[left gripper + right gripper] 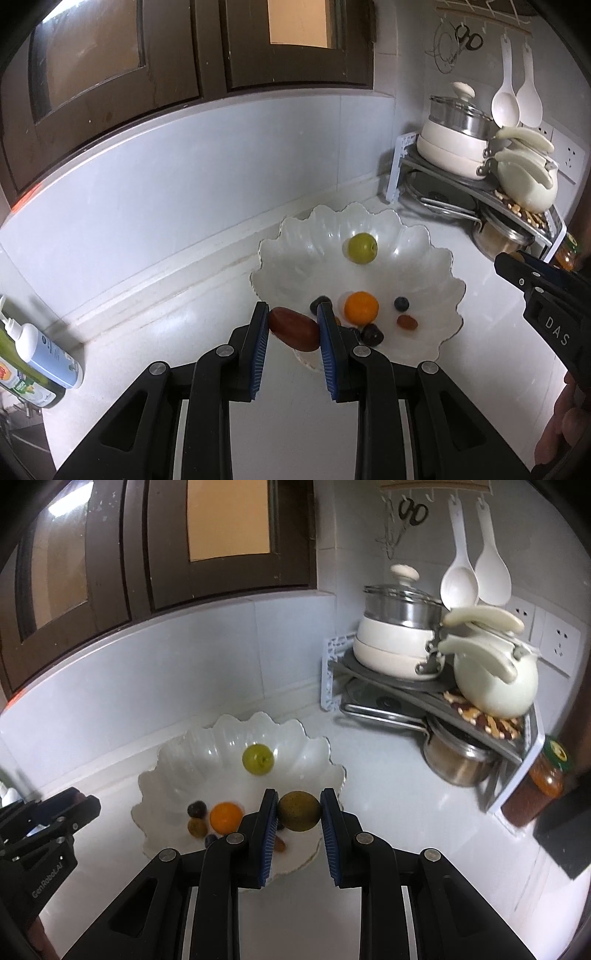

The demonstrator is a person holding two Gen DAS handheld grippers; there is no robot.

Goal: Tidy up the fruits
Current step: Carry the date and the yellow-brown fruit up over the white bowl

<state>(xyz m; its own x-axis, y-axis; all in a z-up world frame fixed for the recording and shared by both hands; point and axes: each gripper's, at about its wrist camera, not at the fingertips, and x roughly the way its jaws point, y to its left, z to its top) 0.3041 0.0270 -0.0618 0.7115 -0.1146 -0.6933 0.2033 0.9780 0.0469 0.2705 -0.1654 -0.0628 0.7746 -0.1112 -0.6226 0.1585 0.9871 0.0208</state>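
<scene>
A white scalloped bowl [436, 306] stands on the white counter and holds a green apple [361, 248], an orange [361, 307], a blueberry [401, 304] and several small dark fruits. My left gripper [293, 328] is shut on a long dark red fruit [293, 329] at the bowl's near left rim. My right gripper [298, 812] is shut on a round olive-brown fruit [298, 811] above the near right rim of the bowl [177, 760]. The apple [258, 759] and orange [225, 816] also show in the right wrist view.
A corner rack [399, 686] with pots, a kettle and nuts stands at the right. A jar [535, 790] sits beside it. Bottles [40, 354] lie at the left. Spoons [472, 572] hang on the wall.
</scene>
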